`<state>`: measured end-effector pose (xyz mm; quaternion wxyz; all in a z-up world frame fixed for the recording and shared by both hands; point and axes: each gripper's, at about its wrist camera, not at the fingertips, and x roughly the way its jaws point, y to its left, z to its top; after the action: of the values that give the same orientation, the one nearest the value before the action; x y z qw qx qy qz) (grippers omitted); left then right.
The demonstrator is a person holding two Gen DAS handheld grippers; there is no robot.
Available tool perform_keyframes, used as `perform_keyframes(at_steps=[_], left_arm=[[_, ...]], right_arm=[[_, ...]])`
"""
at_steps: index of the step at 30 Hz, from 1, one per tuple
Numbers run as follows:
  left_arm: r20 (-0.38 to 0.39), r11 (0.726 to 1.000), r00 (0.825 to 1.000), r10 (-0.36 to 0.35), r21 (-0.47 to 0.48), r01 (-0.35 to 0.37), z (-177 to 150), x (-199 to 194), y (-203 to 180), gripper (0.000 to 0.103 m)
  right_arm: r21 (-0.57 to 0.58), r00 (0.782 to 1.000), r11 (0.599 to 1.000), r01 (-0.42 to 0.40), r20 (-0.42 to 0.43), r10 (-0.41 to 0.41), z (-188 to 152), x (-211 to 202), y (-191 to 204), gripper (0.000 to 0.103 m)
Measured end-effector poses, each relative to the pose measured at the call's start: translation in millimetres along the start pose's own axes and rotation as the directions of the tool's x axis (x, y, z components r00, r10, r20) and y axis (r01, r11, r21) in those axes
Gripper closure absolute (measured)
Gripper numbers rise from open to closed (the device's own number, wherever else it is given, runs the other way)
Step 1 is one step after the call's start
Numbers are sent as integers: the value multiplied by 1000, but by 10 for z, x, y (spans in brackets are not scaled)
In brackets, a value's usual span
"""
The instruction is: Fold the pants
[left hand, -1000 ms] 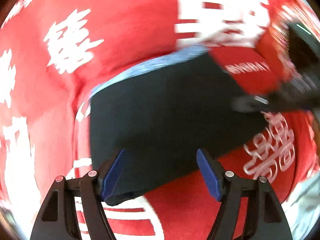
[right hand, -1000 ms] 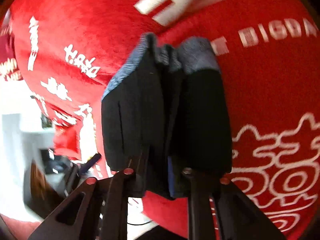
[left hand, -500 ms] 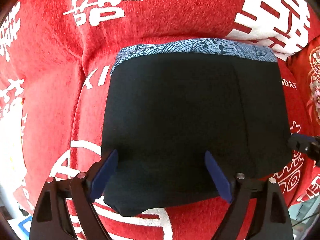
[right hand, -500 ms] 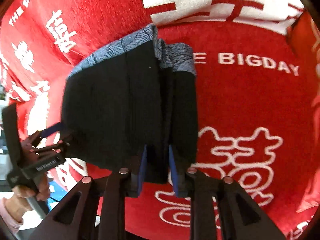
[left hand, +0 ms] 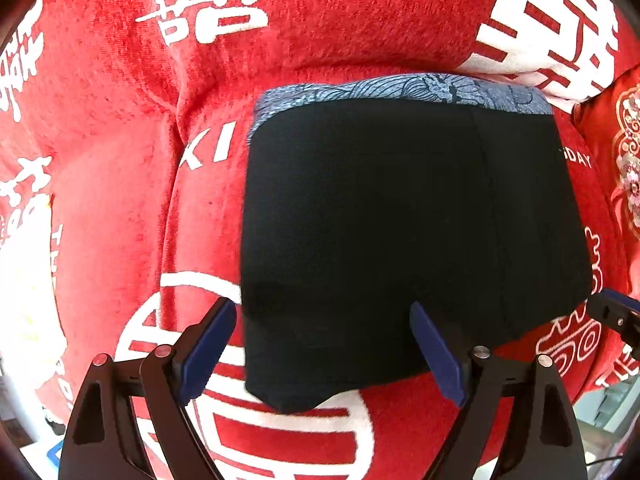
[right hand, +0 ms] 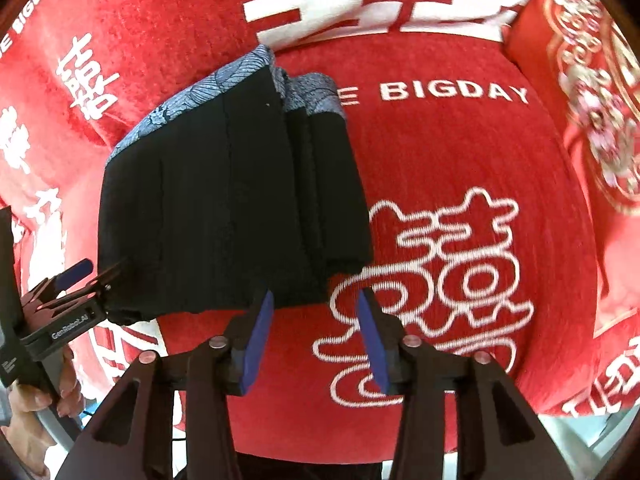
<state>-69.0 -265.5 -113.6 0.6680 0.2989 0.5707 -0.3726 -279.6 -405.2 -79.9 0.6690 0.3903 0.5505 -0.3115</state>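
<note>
While the black pants point(left hand: 400, 232) lie folded into a compact block on a red cover point(left hand: 120, 200) printed with white characters, both pairs of tongs hang above them and grip nothing. The pants' blue-grey patterned waistband point(left hand: 400, 90) runs along the far edge of the block in the left wrist view. The left tongs point(left hand: 324, 344) stand wide apart over the near edge of the pants: the left pad hangs just off the fabric's left side over the red cover and the right pad over the black cloth, neither pressing on it. In the right wrist view the folded layers show as stacked edges on the block's right side. The right tongs point(right hand: 316, 340) are opening, with only the red cover and its white outlined character point(right hand: 432, 280) between the pads, the nearest corner of the pants just beyond the left pad. The left tongs also appear at the left edge of that view, by the pants' near left corner, held by a person's hand point(right hand: 32, 404). A red embroidered cushion point(right hand: 592, 92) lies at the far right.
</note>
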Motion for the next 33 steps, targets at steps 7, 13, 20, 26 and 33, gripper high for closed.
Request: perform_keyframes(at_steps=[7,13,20,26,33], left_arm=[[2,999,1000,-10,40,10,-52,-58,133,14],[8,999,1000,-1,39,1,-92,-50,312,14],[1,999,1000,23,-25,-23,-69,-45,512,14],[-16,993,999,46,-110,-47,105,-9,627,14],[-46,986,999,4,-166,-12,337,71,577,14]], right_arm=[[85,1000,996,22,21,-24,-230,-39,65,41],[129,998,991,42,33,-46,-352,-26,88,39],[114,996,992,61,59,-68,-210,-64,78,39],[77,998,996,40,38,-43,133,-26,90,39],[30,1000,999,12,6,-12,422,17,38,37]])
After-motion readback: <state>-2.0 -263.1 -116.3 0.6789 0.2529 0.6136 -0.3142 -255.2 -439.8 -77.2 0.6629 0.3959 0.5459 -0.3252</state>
